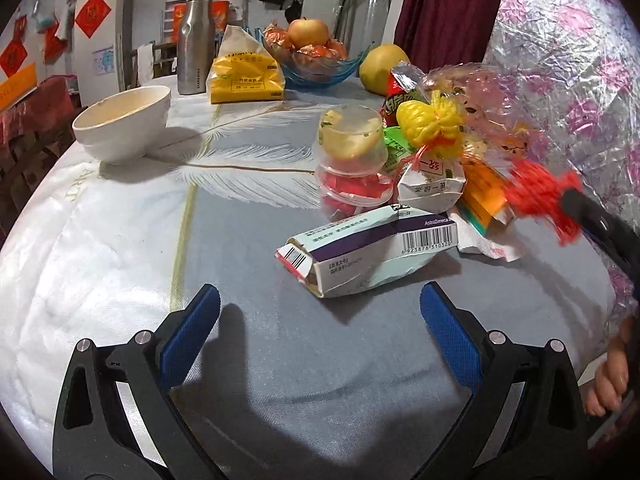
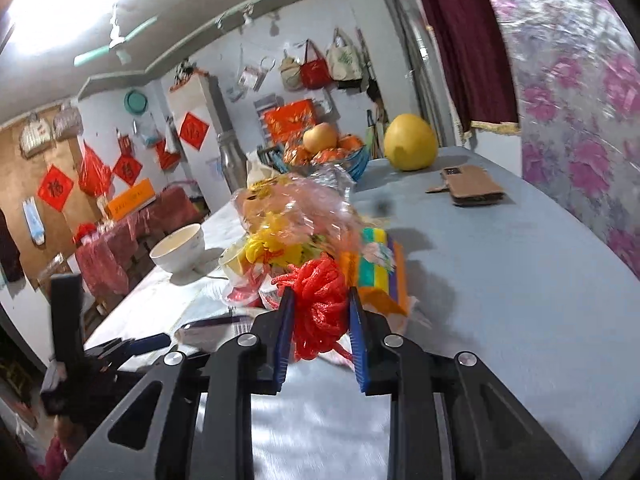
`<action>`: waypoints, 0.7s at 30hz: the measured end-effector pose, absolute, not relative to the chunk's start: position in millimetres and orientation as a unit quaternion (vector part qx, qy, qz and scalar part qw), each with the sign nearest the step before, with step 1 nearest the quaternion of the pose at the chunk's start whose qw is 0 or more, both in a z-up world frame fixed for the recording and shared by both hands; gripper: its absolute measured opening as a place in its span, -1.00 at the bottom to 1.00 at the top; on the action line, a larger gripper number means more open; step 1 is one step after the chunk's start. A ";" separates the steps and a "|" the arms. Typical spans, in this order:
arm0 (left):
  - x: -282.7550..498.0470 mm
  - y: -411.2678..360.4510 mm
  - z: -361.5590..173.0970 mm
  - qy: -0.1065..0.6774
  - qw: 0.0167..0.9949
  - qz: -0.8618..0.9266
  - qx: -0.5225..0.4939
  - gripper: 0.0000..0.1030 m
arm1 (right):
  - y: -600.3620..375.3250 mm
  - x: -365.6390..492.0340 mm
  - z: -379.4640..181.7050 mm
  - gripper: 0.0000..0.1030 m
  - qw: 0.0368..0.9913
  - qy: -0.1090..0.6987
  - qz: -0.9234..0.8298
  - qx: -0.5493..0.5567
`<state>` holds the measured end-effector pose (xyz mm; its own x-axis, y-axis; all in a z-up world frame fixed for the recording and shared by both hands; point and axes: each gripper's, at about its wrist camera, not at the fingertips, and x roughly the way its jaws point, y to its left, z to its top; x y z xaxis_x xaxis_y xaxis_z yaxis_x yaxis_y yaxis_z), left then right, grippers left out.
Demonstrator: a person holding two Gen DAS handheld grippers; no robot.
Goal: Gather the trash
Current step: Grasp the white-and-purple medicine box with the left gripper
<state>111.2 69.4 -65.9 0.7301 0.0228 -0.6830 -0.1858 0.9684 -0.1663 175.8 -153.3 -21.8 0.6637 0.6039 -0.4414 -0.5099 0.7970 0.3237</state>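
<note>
A heap of trash lies on the table (image 1: 248, 248): stacked clear plastic cups (image 1: 352, 148), a yellow net bundle (image 1: 428, 120), crinkled cellophane (image 1: 480, 96), a crumpled white paper cup (image 1: 430, 186), an orange and green carton (image 1: 484, 192) and a tissue (image 1: 488, 244). A flattened white and purple medicine box (image 1: 372, 252) lies nearest. My left gripper (image 1: 319, 292) hovers just in front of that box, open and holding nothing. At the heap's right side, my right gripper (image 2: 321, 294) is shut on a red mesh net (image 2: 320, 304). That net (image 1: 540, 196) shows blurred in the left wrist view.
A white bowl (image 1: 124, 120) stands at the left. Behind it are a steel bottle (image 1: 194, 40), a yellow bag (image 1: 244, 68) and a blue fruit bowl (image 1: 320, 68). A pomelo (image 2: 410, 142) and a brown phone case (image 2: 472, 190) lie on the far right of the table.
</note>
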 end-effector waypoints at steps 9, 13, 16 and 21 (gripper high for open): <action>133.4 31.7 -40.8 0.354 0.934 0.040 -0.035 0.87 | -185.2 166.0 -22.6 -0.49 0.911 0.271 0.291 0.105; 162.2 21.0 -45.9 0.393 0.919 0.036 -0.021 0.87 | -200.4 162.5 -13.1 -0.49 0.919 0.255 0.278 0.116; 175.8 22.6 -50.5 0.411 0.910 0.047 -0.024 0.87 | -210.3 162.3 -9.1 -0.49 0.918 0.252 0.278 0.130; 180.3 41.5 -61.9 0.427 0.900 0.065 -0.051 0.87 | -215.3 164.5 -11.2 -0.49 0.913 0.258 0.283 0.138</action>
<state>180.3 41.5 -61.9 0.6267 0.0728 -0.7759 -0.1604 0.9864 -0.0370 164.5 -215.3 -11.2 0.7063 0.5889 -0.3928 -0.4466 0.8013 0.3982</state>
